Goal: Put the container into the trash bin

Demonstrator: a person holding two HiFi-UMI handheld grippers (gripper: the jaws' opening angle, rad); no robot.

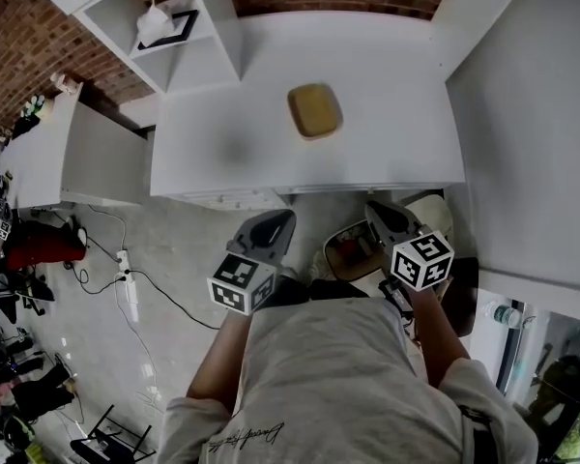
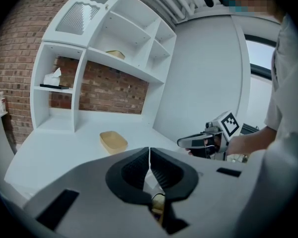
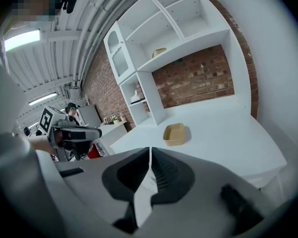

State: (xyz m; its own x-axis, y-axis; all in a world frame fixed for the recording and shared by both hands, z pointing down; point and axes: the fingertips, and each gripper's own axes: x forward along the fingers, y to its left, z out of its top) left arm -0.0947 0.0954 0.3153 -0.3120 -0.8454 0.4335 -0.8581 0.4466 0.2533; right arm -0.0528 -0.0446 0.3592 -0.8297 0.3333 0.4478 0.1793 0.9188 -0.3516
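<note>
Head view | one container point(image 1: 314, 110) on desk point(image 1: 222, 133) | left gripper point(image 1: 275, 222), right gripper point(image 1: 385, 216): jaws together, empty

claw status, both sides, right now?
left claw: shut, holding nothing.
right claw: shut, holding nothing.

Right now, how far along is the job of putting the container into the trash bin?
Nothing looks done: the tan container sits on the white table, untouched. In hand: nothing; the left gripper and right gripper are both shut and empty, short of the table. Left: grasp the container and drop it into what looks like the trash bin on the floor.
</note>
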